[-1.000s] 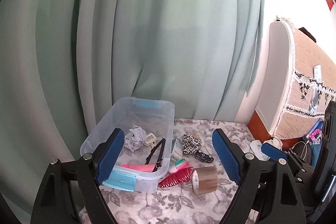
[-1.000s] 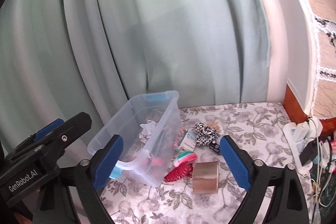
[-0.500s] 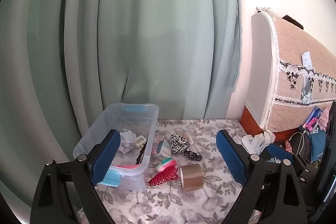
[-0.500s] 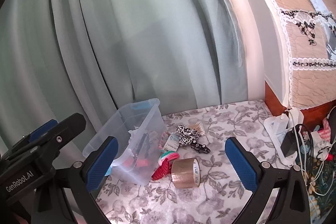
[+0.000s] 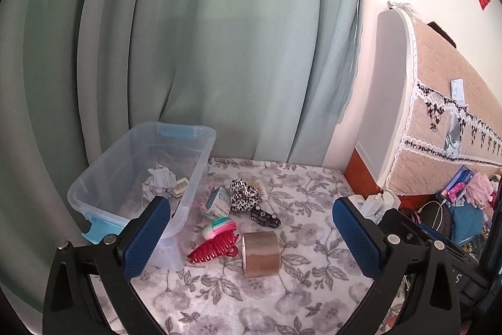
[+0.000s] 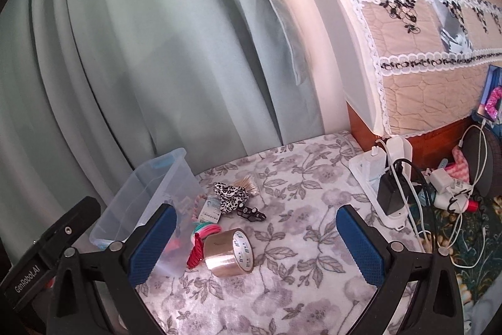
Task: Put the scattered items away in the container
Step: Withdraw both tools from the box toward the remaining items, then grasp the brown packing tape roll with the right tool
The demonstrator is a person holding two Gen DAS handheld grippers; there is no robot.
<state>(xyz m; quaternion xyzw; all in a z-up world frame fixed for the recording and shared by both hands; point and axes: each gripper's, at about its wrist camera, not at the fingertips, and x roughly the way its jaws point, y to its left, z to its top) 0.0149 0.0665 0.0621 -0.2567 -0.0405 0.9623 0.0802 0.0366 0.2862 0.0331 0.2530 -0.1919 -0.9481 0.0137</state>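
Note:
A clear plastic container (image 5: 200,159) (image 6: 175,175) with blue latches stands at the left of the floral cloth, with crumpled paper (image 5: 158,179) inside. Beside it lie a brown tape roll (image 5: 261,253) (image 6: 228,251), a red comb (image 5: 215,248), a pink-green hair tie (image 5: 219,225), a black toy car (image 5: 265,216) (image 6: 250,212), a leopard scrunchie (image 5: 244,195) (image 6: 230,193) and a small card (image 5: 219,203). My left gripper (image 5: 251,237) hangs above the tape, jaws still opening, nothing between them. My right gripper (image 6: 255,244) is open and empty, near the tape.
A green curtain (image 5: 204,52) hangs behind the container. At the right stand a quilt-covered white appliance (image 6: 408,36), a power strip with chargers and cables (image 6: 386,178), and cluttered belongings (image 5: 464,203). The left gripper's body (image 6: 47,244) shows at the right wrist view's left edge.
Both views have shifted right and come closer to the items; the tape roll now sits between each pair of fingers. The left jaws stand wider apart.

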